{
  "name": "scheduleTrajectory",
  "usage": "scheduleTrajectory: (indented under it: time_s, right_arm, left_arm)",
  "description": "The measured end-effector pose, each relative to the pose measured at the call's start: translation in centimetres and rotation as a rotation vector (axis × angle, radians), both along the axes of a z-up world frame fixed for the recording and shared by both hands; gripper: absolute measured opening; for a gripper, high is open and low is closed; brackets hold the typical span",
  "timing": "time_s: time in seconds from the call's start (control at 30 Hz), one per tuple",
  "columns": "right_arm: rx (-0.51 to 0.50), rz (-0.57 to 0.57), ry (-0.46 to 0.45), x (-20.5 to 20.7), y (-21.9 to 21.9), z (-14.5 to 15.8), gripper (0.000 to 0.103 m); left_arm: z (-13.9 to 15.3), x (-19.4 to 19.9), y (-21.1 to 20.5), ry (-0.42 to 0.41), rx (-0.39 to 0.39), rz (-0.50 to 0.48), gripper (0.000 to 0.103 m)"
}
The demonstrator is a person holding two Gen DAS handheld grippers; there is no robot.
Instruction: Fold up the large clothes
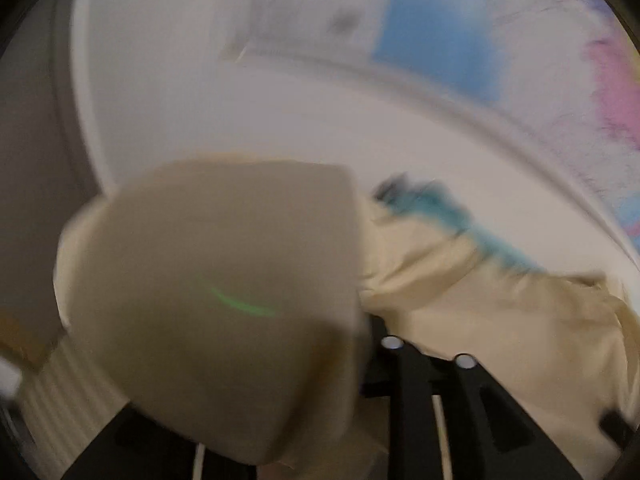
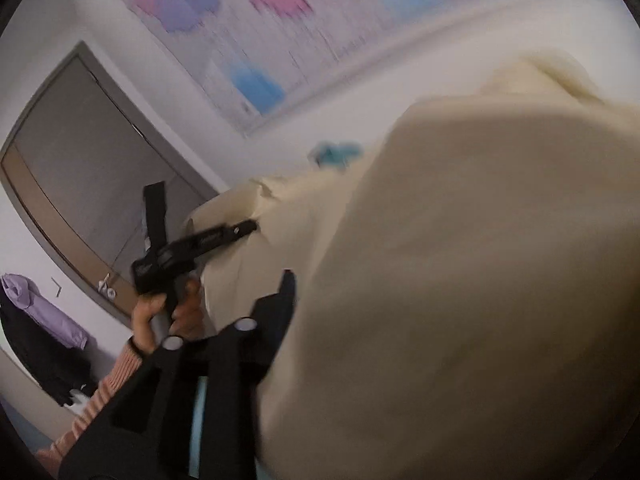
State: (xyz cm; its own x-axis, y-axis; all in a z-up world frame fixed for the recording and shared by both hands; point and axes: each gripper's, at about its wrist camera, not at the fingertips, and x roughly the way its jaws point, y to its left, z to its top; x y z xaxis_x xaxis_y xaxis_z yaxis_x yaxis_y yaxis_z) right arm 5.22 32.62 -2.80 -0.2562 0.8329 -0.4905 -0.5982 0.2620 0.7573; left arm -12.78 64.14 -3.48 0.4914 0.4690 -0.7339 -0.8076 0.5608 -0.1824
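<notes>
- In front of the left claw (image 1: 360, 344), the cream garment (image 1: 500, 320) drapes over its fingers; the cloth hides the grip, though it appears clamped.
- The right claw (image 2: 288, 304) is likewise buried in that garment (image 2: 460, 280); its grip is hidden.
- Behind: a white wall (image 1: 200, 100), colourful painting (image 2: 260, 20), grey door (image 2: 80, 152).

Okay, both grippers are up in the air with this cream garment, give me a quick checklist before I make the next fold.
1. Left gripper on cream garment: ok, tip at its edge.
2. Right gripper holding cloth: cannot tell, fabric covers the tips.
3. Garment lifted and spread between grippers: ok.
4. Garment flat, no bunching: not ok, creased and draped over both cameras.
5. Teal print facing known side: cannot tell, blurred.
6. Landing surface below: cannot tell, hidden.
</notes>
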Motion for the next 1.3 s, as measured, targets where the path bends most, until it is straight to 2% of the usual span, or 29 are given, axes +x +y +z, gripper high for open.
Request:
scheduleTrajectory:
  time_s: [0.07, 0.1, 0.13, 0.17, 0.23, 0.37, 0.4, 0.43, 0.47, 0.5, 0.57, 0.67, 0.73, 0.8, 0.83, 0.87, 0.9, 0.97, 1.0, 1.03, 1.1, 1.17, 1.2, 1.27, 1.3]
  right_arm:
    - [0.032, 0.027, 0.025, 0.0, -1.7, 0.1, 0.048]
    - [0.038, 0.040, 0.029, 0.1, -2.5, 0.4, 0.053]
    - [0.038, 0.038, 0.030, 0.3, -3.6, 0.6, 0.063]
    - [0.038, 0.020, 0.032, 0.8, -5.0, 0.9, 0.066]
    - [0.038, -0.029, 0.065, 2.0, -8.3, 1.0, 0.068]
    - [-0.001, -0.165, 0.099, 5.0, -12.1, 0.1, 0.068]
    - [0.000, -0.170, 0.115, 5.4, -12.5, -0.2, 0.059]
    - [-0.004, -0.173, 0.123, 5.6, -12.5, -0.3, 0.040]
    - [-0.002, -0.144, 0.105, 5.4, -12.0, -0.2, 0.025]
    - [-0.001, -0.113, 0.071, 4.7, -11.4, 0.0, 0.006]
    - [-0.044, -0.046, -0.054, 2.6, -11.6, 1.0, 0.003]
    - [-0.106, 0.027, -0.084, 1.1, -11.9, 0.5, 0.002]
    - [-0.144, 0.063, -0.134, 0.7, -12.2, 0.6, 0.002]
    - [-0.172, 0.091, -0.159, 0.4, -12.4, 1.1, 0.010]
    - [-0.170, 0.116, -0.170, 0.2, -12.8, 1.6, 0.019]
    - [-0.142, 0.147, -0.202, -0.1, -13.5, 2.8, 0.022]
    - [-0.109, 0.167, -0.255, -0.4, -14.2, 4.2, 0.024]
    - [-0.080, 0.147, -0.354, -0.4, -14.3, 6.8, 0.031]
    - [-0.062, 0.124, -0.380, 0.1, -13.8, 7.9, 0.043]
    - [-0.050, 0.105, -0.379, 0.6, -13.5, 8.3, 0.047]
    - [-0.048, 0.056, -0.369, 2.0, -11.1, 8.7, 0.048]
    - [-0.082, 0.006, -0.391, 3.1, -8.6, 8.1, 0.052]
    - [-0.105, -0.009, -0.372, 3.7, -7.1, 7.3, 0.053]
    - [-0.139, 0.000, -0.275, 4.8, -4.9, 4.8, 0.052]
    - [-0.161, -0.001, -0.252, 5.1, -5.1, 3.7, 0.051]
  left_arm:
    - [-0.7, -1.4, 0.5, -0.058, -0.034, 0.006, 0.027]
    - [-0.7, -1.8, 0.6, -0.069, -0.038, 0.006, 0.029]
    - [-0.7, -2.2, 0.8, -0.074, -0.048, 0.004, 0.029]
    - [-0.6, -2.3, 0.8, -0.067, -0.046, -0.001, 0.030]
    - [-0.5, -2.2, 0.7, -0.050, -0.036, -0.009, 0.033]
    - [-0.3, -1.9, -0.2, 0.015, -0.007, 0.012, 0.043]
    - [-0.3, -1.4, -0.6, 0.033, -0.009, 0.026, 0.048]
    - [-0.3, -1.1, -0.9, 0.063, -0.002, 0.043, 0.052]
    - [-0.1, -1.2, -1.0, 0.088, 0.008, 0.049, 0.053]
    - [0.1, -0.9, -1.4, 0.126, 0.029, 0.062, 0.056]
    - [0.6, -0.9, -2.0, 0.170, 0.045, 0.085, 0.059]
    - [2.2, -1.9, -3.2, 0.183, 0.040, 0.099, 0.063]
    - [3.6, -4.2, -3.8, 0.138, 0.031, 0.110, 0.064]
    - [5.0, -5.9, -5.0, 0.104, 0.067, 0.122, 0.067]
    - [5.8, -6.7, -6.0, 0.087, 0.095, 0.118, 0.067]
    - [6.4, -7.3, -7.0, 0.064, 0.112, 0.098, 0.067]
    - [6.7, -7.6, -7.8, 0.047, 0.121, 0.072, 0.067]
    - [7.3, -7.1, -10.2, 0.012, 0.154, -0.039, 0.068]
    - [7.2, -6.4, -11.2, 0.002, 0.162, -0.087, 0.070]
    - [7.1, -5.9, -11.9, -0.004, 0.167, -0.117, 0.071]
    - [6.3, -4.0, -13.2, -0.009, 0.168, -0.179, 0.071]
    - [5.4, -2.4, -13.7, -0.019, 0.137, -0.210, 0.071]
    - [4.8, -1.6, -13.8, -0.018, 0.121, -0.222, 0.071]
    - [3.3, -0.4, -13.4, 0.022, 0.116, -0.215, 0.072]
    - [2.4, -0.2, -12.8, 0.031, 0.081, -0.210, 0.073]
